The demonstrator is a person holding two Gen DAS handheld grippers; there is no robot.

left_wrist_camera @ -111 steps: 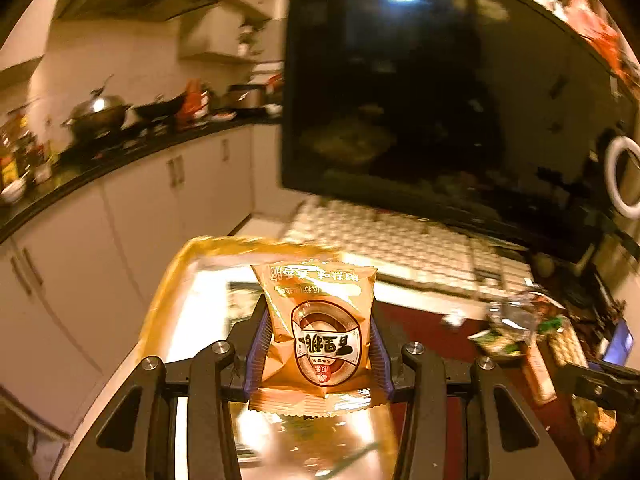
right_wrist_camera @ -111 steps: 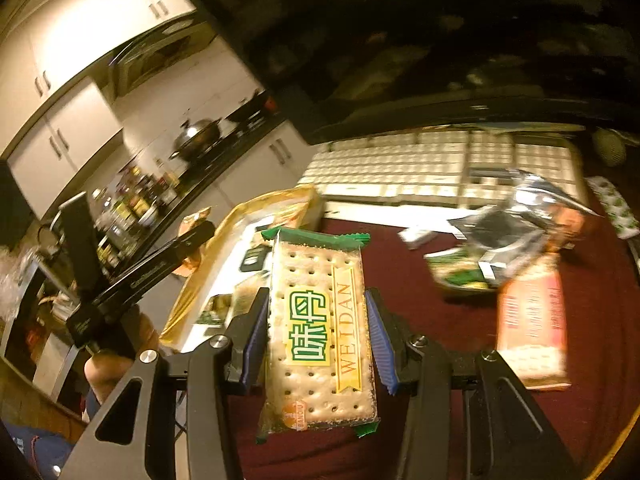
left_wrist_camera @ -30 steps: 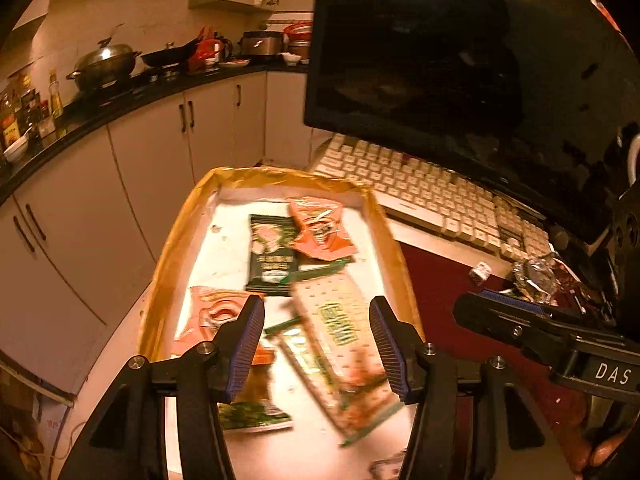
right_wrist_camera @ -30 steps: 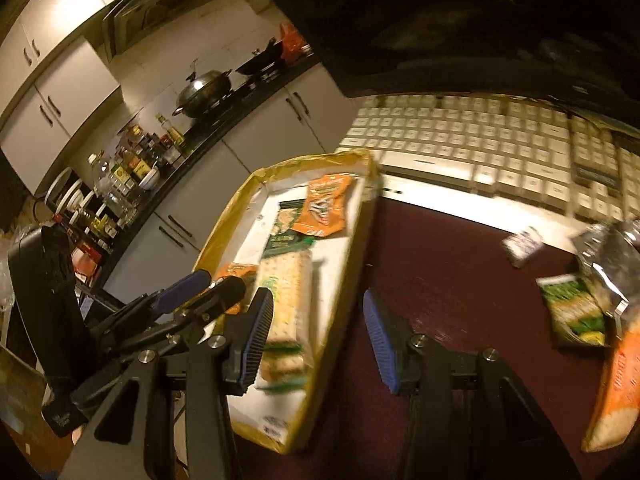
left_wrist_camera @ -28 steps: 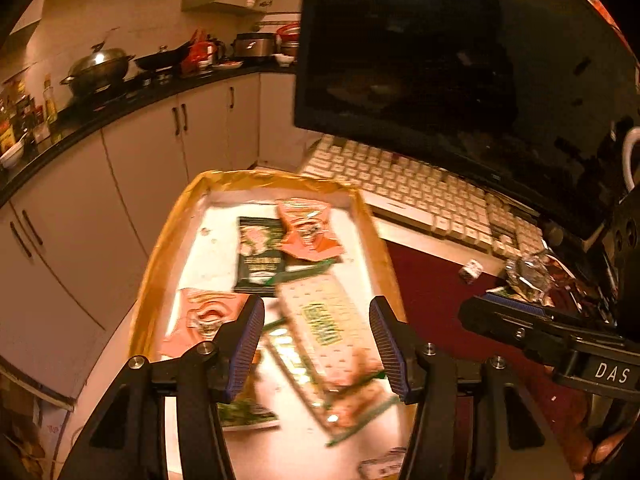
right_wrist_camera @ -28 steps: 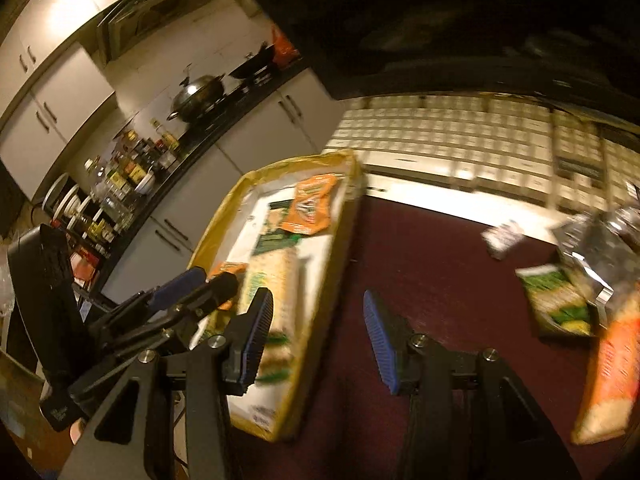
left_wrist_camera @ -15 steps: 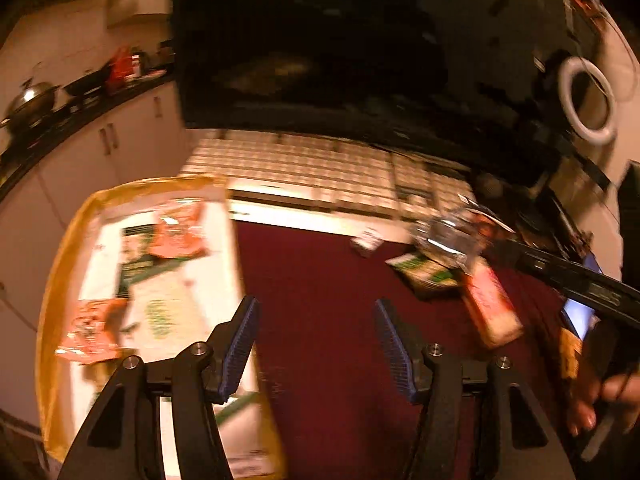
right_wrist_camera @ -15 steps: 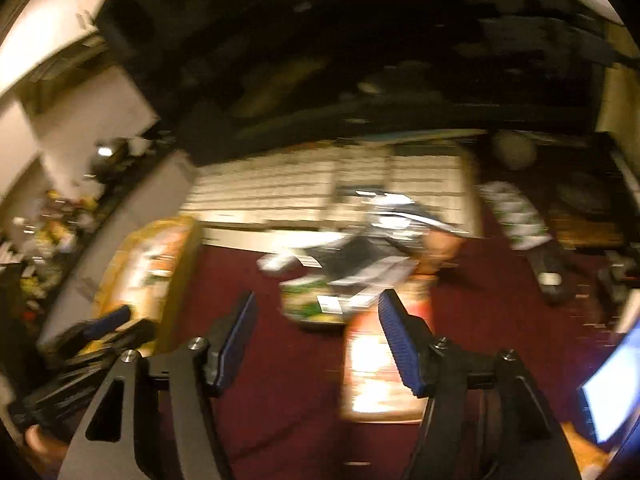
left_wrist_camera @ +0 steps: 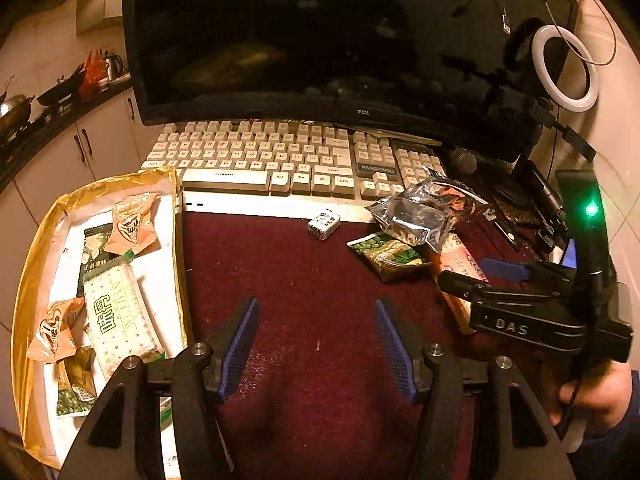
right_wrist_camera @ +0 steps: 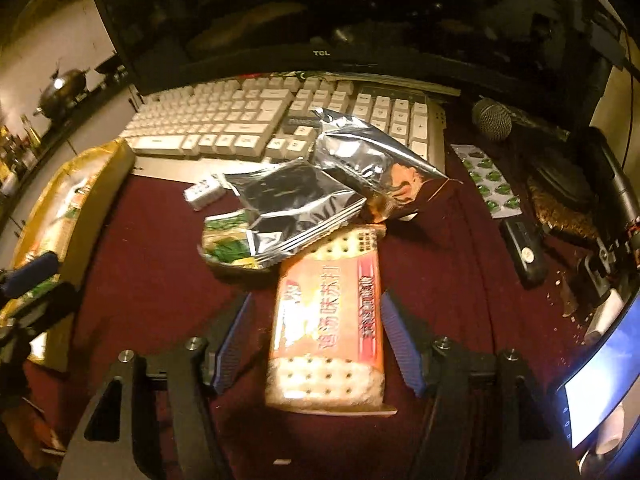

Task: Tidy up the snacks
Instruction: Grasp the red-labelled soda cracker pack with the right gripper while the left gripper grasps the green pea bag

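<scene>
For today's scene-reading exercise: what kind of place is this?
Probably a home computer desk set beside a kitchen: a keyboard under a dark monitor, with cabinets and a wok on the counter behind.

Dim amber light; white kitchen cabinets [left_wrist_camera: 80, 148] left

The crinkled silver foil bag [right_wrist_camera: 320, 184] covers the far end of the orange-pink cracker packet [right_wrist_camera: 326, 320] and most of the green-printed snack pouch [right_wrist_camera: 224, 250]. In the left wrist view, the black right hand-held gripper [left_wrist_camera: 500, 274] hides most of that cracker packet. In the right wrist view, the gold-rimmed white tray [right_wrist_camera: 116, 160] is blurred and cut by the left edge, so its contents cannot be told apart. The small white wrapped item's [left_wrist_camera: 323, 223] print is too small to read.
</scene>
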